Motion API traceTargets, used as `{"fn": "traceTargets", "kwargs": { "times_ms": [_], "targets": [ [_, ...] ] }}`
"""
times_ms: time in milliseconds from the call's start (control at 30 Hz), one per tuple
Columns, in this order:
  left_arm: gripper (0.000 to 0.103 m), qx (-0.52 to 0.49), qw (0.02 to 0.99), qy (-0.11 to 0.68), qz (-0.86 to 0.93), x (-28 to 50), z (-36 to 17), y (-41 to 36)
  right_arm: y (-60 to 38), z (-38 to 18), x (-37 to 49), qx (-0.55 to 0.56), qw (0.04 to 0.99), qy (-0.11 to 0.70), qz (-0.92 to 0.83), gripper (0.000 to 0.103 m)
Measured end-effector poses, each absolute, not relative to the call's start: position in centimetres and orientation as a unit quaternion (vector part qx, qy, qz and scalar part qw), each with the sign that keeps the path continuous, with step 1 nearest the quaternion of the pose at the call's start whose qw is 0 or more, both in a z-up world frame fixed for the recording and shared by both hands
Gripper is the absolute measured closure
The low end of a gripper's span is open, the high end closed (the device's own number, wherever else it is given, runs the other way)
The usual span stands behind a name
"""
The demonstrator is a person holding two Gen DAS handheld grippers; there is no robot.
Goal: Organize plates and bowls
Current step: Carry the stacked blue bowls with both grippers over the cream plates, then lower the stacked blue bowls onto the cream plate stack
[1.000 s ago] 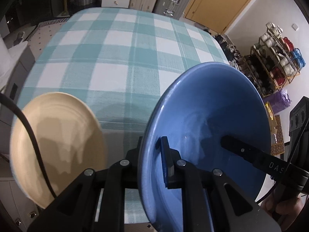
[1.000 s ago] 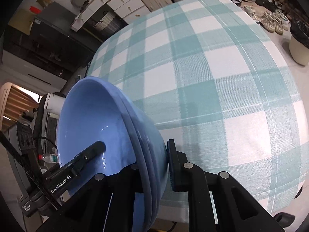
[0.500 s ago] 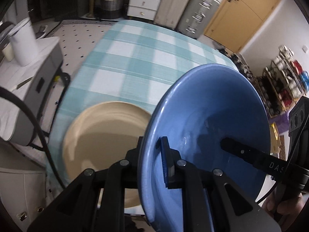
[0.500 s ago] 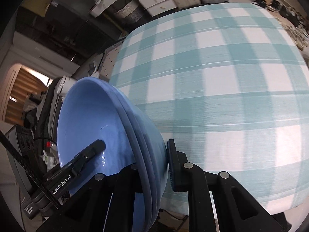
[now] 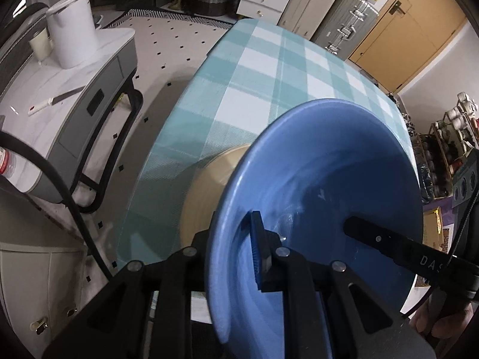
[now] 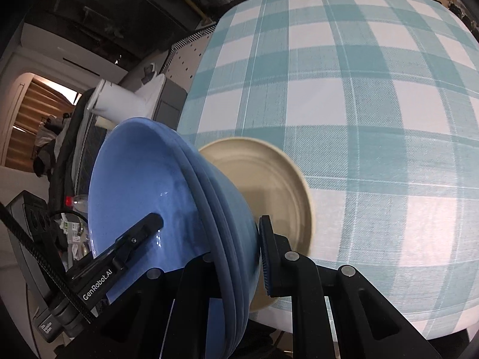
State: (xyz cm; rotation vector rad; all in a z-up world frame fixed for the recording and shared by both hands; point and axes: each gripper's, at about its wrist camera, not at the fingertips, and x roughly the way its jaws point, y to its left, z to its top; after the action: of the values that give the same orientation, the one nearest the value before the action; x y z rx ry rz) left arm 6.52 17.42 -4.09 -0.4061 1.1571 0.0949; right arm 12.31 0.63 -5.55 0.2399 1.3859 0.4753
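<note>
Both grippers clamp opposite sides of the rim of the blue bowls, a nested stack held tilted above the near edge of the checked tablecloth. The left gripper is nearly closed on the rim, one finger inside and one outside; the right gripper pinches it the same way. The beige plate lies on the cloth just behind the bowls. One finger reads "GenRobot.AI", the other "DAS"
</note>
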Motion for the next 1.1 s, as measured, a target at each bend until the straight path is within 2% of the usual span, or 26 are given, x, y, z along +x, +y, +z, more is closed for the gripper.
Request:
{"fn": "traceTargets", "kwargs": {
  "times_ms": [700, 767, 833, 867, 900, 933, 1000, 1100],
  "targets": [
    [0.086, -0.192, 0.8, 0.566, 0.052, 7.5, -6.3, 17.6, 1.3, -7.6, 13.4, 0.078, 0.744, 0.633, 0.199, 0.091],
    [0.08, -0.189, 0.801, 0.565, 0.052, 7.5, -6.3, 17.5, 1.2, -7.2, 13.3, 0.074, 0.75, 0.626, 0.201, 0.091],
    [0.063, -0.183, 0.801, 0.568, 0.055, 7.6, -6.2, 17.4, 1.3, -6.7, 13.1, 0.064, 0.758, 0.616, 0.205, 0.09],
    [0.059, -0.175, 0.803, 0.567, 0.059, 7.6, -6.0, 17.4, 1.3, -6.4, 13.1, 0.06, 0.761, 0.612, 0.205, 0.089],
    [0.057, -0.166, 0.808, 0.562, 0.064, 7.6, -5.8, 17.3, 1.3, -6.2, 12.9, 0.056, 0.765, 0.607, 0.208, 0.082],
    [0.057, -0.158, 0.811, 0.559, 0.074, 7.5, -5.5, 17.4, 1.4, -6.0, 12.8, 0.052, 0.768, 0.603, 0.21, 0.072],
    [0.056, -0.16, 0.814, 0.554, 0.079, 7.2, -5.2, 17.7, 1.5, -5.5, 12.5, 0.042, 0.778, 0.59, 0.21, 0.06],
    [0.056, -0.169, 0.812, 0.552, 0.082, 6.8, -5.0, 18.3, 1.3, -4.2, 11.8, 0.026, 0.805, 0.552, 0.216, 0.056]
  ]
}}
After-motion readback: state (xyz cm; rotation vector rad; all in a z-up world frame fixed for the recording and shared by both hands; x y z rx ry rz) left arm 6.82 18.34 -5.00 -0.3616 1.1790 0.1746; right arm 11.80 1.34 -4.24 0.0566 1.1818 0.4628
